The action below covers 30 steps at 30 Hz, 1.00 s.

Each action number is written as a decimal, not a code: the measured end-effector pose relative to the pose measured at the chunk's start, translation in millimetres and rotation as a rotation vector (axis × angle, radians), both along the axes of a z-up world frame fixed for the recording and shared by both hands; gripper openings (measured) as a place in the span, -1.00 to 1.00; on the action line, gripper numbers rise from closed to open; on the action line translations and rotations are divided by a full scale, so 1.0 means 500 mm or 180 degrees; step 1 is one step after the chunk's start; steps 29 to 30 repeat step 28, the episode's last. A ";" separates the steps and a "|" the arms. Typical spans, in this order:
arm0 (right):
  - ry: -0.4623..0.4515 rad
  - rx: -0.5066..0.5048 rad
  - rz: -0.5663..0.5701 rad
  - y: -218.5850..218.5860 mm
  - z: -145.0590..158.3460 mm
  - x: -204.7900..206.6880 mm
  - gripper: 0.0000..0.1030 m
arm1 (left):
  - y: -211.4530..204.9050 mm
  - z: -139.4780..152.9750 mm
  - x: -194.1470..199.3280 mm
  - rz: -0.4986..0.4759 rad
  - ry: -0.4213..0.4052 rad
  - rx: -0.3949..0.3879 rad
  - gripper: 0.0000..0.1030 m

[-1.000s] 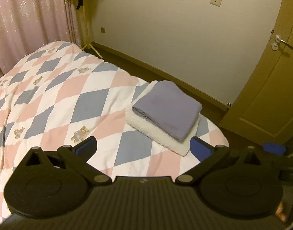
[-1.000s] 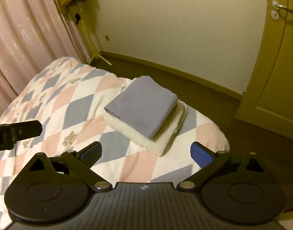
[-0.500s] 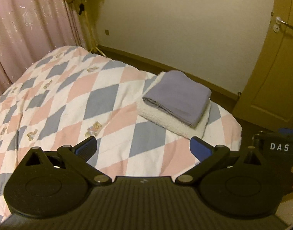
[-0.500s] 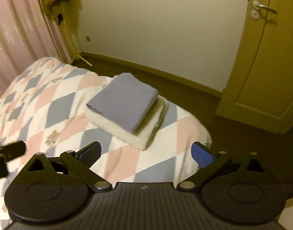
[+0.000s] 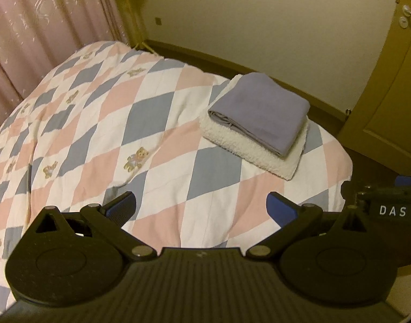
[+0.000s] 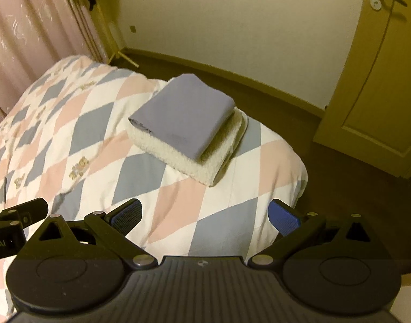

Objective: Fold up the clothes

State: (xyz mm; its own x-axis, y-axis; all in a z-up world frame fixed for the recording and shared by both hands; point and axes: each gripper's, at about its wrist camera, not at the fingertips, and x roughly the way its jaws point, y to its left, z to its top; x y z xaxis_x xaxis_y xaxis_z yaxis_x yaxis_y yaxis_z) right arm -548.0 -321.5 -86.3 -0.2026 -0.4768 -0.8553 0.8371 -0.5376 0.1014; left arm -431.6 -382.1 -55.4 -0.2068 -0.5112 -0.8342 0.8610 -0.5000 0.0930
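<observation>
Now both the left gripper (image 5: 201, 206) and right gripper (image 6: 204, 212), wide open and empty, have drawn back from the folded pile (image 5: 256, 119) at 1 o'clock, so folding seems finished

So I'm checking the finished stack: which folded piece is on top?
The smooth grey-purple piece; it lies on the fluffy white one on the quilt.
</observation>
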 end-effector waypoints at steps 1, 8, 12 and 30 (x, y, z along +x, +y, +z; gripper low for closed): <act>-0.0010 0.0017 0.0025 -0.004 -0.004 -0.004 0.99 | -0.002 -0.003 -0.005 0.0032 -0.0010 0.0017 0.98; -0.0067 0.0114 0.0241 -0.032 -0.023 -0.038 0.99 | -0.006 -0.017 -0.041 0.0229 -0.0067 0.0138 0.98; -0.0083 0.0140 0.0388 -0.046 -0.029 -0.061 0.99 | -0.003 -0.023 -0.069 0.0329 -0.0094 0.0132 0.98; -0.0104 0.0201 0.0586 -0.034 -0.048 -0.174 0.99 | 0.031 -0.005 -0.159 0.0478 0.0088 0.0088 0.98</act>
